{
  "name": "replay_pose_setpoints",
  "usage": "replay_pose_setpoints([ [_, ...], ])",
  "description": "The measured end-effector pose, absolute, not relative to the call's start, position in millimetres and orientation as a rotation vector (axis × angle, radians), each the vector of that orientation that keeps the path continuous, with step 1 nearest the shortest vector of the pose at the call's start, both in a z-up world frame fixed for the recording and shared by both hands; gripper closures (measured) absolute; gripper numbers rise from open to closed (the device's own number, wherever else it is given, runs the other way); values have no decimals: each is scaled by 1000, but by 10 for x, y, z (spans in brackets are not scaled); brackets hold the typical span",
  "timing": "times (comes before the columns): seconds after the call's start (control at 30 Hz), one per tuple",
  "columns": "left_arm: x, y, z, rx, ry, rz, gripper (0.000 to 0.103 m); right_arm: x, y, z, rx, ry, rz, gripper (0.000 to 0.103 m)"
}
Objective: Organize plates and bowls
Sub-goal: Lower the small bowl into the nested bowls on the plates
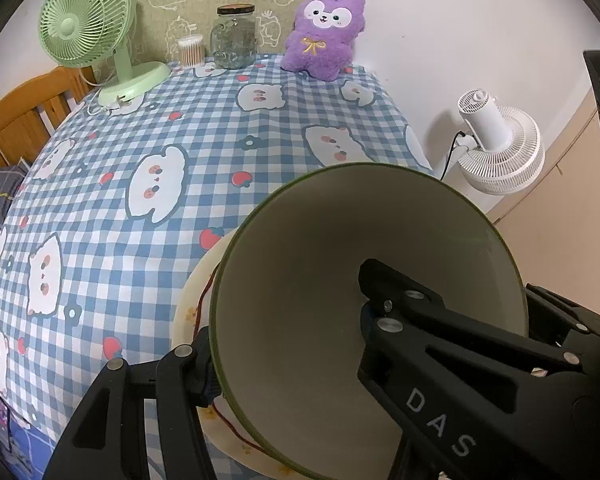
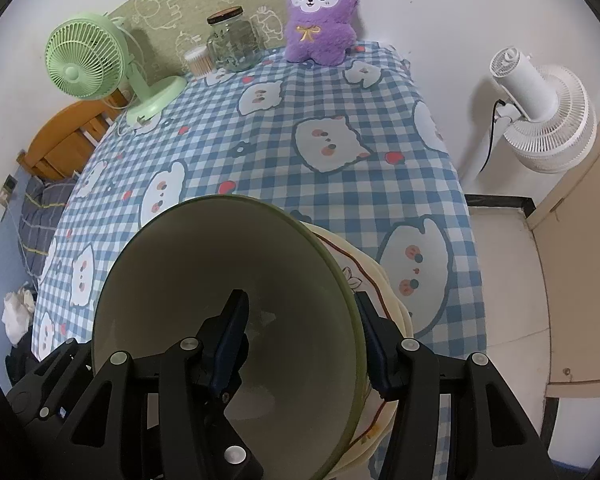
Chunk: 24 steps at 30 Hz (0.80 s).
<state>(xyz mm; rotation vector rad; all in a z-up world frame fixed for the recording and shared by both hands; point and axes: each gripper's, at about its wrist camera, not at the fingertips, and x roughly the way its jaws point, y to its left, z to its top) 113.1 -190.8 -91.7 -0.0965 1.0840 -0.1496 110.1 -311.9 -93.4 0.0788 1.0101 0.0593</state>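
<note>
1. Left tongs [image 1: 284,344], mine: clamped across the wall of the green-rimmed bowl [image 1: 320,280], one finger inside, one outside.
2. Right tongs [image 2: 300,328], mine: gripping the same bowl's opposite wall.
3. Cream plate [image 1: 192,304]: directly beneath the bowl, on the checked surface [image 1: 180,120].
4. Purple plush [image 1: 324,36]: far ahead of both tongs.

White walls [image 1: 440,20], checkered tablecloth [image 1: 204,128]

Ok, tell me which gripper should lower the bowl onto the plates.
Right, narrowly. Both straddle the bowl wall, but the right gripper hangs its outer finger over the plates, so it can guide the landing; the left gripper takes the opposite side.
</note>
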Motion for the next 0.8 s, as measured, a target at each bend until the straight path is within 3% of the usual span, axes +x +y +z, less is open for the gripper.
replay_pose_setpoints([
  [0.57,1052,-1923,-818,-76,1071,-129,43,1040,-3147,-841,76,993,48,46],
  [0.8,1071,-1919,-655,-56,1020,-129,38,980,-3126,-617,48,930,21,32],
])
